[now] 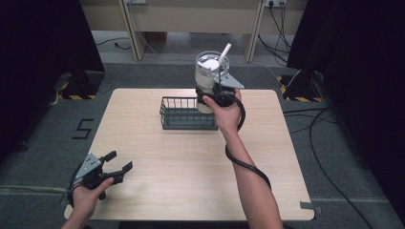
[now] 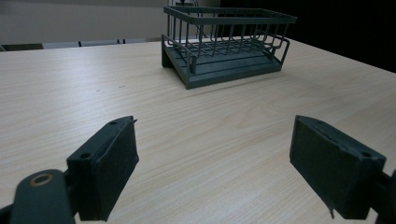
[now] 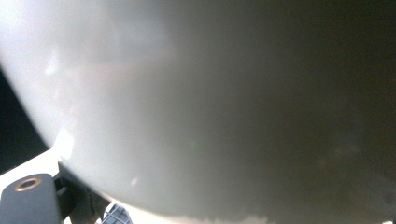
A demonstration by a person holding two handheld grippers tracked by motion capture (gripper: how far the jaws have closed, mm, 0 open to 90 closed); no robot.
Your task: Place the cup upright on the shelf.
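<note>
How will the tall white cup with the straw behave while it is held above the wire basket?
The tall white cup with a clear lid and white straw looks smooth and rounded, so it may slip in the right claw. Being tall, it probably tips easily once set in the dark wire basket.

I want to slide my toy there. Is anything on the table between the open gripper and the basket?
No. In the left gripper view, bare wooden table lies between the left gripper and the basket.

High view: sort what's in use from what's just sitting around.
In use: white tumbler with straw, clamped in right gripper; wire basket beneath it.
Idle: left gripper, open, resting at the table corner; floor cables.
</note>
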